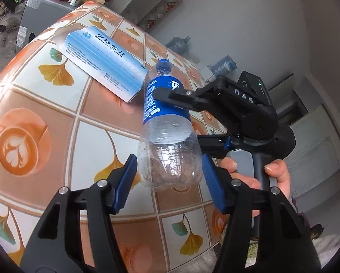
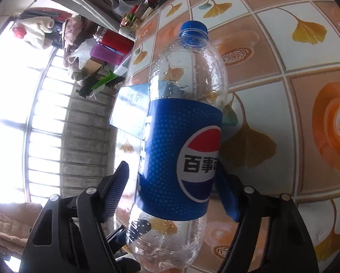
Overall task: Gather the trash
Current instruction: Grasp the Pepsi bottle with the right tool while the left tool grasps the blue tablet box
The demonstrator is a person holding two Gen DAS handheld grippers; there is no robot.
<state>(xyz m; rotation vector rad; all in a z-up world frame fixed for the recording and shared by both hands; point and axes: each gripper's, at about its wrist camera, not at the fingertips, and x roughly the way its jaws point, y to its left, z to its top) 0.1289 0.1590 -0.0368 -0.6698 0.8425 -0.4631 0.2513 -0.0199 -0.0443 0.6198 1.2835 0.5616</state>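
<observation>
Bottle [image 1: 167,136]: between your left gripper's [image 1: 170,182] parted pads.
Right gripper [image 2: 172,193]: straddling its label, grip unclear.
Next: clamp, lift it clear.

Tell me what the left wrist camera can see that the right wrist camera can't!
Only the left wrist view shows the whole blue medicine box lying flat, the right gripper from outside reaching to the bottle's label, the hand holding it, and two big water jugs by the wall.

Only the right wrist view shows the bright barred window, the hanging clothes, and the round logo.

Both show the empty plastic bottle with its blue cap and the patterned tablecloth.
</observation>
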